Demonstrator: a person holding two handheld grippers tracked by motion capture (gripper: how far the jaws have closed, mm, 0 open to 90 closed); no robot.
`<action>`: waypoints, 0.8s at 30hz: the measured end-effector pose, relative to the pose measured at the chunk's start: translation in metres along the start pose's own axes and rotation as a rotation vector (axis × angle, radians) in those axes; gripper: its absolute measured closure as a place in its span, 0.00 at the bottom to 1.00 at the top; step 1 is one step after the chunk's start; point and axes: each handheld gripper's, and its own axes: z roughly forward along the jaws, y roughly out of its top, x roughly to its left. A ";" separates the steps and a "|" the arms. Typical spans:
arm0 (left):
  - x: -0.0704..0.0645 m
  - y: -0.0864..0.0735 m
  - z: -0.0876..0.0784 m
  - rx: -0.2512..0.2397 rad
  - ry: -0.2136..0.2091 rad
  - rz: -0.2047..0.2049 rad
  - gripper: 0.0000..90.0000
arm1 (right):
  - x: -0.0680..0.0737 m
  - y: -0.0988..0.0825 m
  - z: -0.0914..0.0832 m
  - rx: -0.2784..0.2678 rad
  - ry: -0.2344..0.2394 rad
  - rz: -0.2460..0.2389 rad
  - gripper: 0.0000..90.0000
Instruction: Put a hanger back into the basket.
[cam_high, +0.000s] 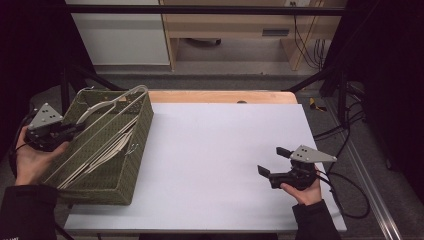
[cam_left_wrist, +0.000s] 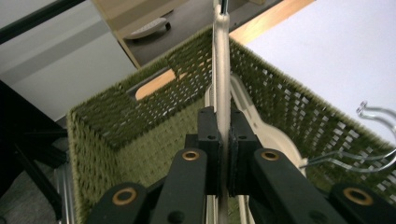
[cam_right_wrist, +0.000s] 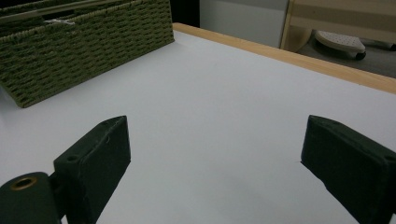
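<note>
Hanger (cam_left_wrist: 221, 79), clamped in left hand-held gripper (cam_left_wrist: 224, 154), apparently runs lengthwise along basket (cam_high: 142, 130).

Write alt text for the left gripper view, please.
The left gripper has its two black jaws shut on a cream-coloured hanger bar above a green woven basket. A clear plastic hanger hook sticks out at the right.

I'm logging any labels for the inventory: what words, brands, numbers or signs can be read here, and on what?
None can be read.
The green woven basket, the cream clothes hanger clamped in the left gripper, the white table top and the open right gripper bear no print.
A dark plate on the wooden furniture behind the table is too small to tell.
</note>
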 end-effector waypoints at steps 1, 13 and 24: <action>0.001 -0.003 0.001 0.007 0.006 0.001 0.96 | 0.000 0.000 0.000 0.001 0.003 -0.001 0.10; -0.008 -0.030 0.025 0.088 0.016 0.027 0.96 | 0.000 -0.001 0.001 0.005 0.005 -0.006 0.10; -0.016 -0.063 0.047 0.180 -0.004 -0.006 0.93 | 0.000 -0.002 0.003 0.013 0.006 -0.012 0.09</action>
